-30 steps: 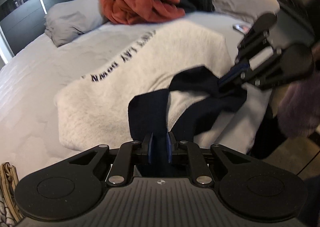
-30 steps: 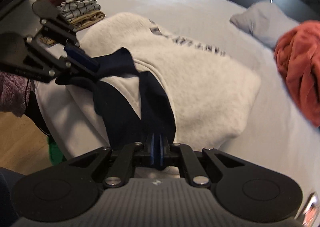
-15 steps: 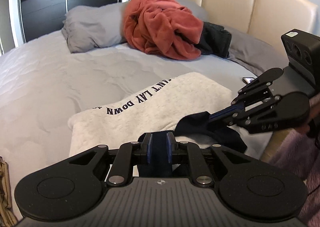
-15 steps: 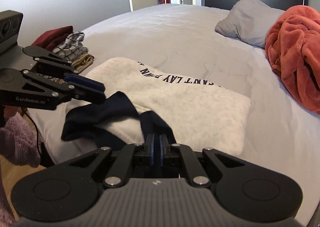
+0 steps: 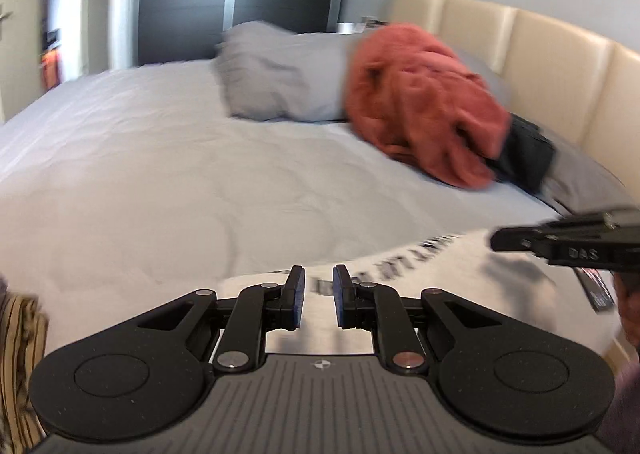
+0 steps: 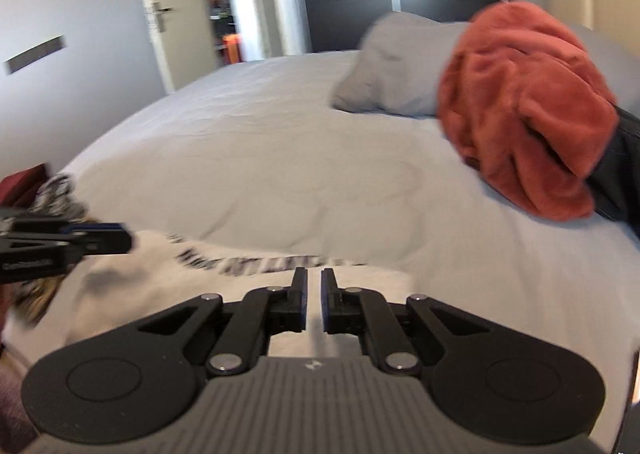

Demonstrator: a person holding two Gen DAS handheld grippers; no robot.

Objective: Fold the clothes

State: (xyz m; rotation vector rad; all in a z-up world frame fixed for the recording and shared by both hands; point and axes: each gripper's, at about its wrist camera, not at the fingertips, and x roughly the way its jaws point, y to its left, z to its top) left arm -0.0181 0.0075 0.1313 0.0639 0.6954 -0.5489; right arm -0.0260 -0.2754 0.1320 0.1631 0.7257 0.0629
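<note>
Left gripper (image 5: 317, 302) and right gripper (image 6: 314, 300): fingers slightly parted, empty above white sweatshirt (image 5: 460, 286).

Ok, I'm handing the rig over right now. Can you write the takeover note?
Left gripper: jaws slightly parted, nothing between them.
Right gripper: jaws barely parted, also empty.
Both hover over the white fleece garment with dark lettering, which lies flat at the near edge of the grey bed and looks folded.
Done: a small stack of folded clothes sits on the left side.
Left: the rust-orange fleece garment is heaped against the grey pillow, with a crumpled black garment beside it. Both still need folding.
</note>
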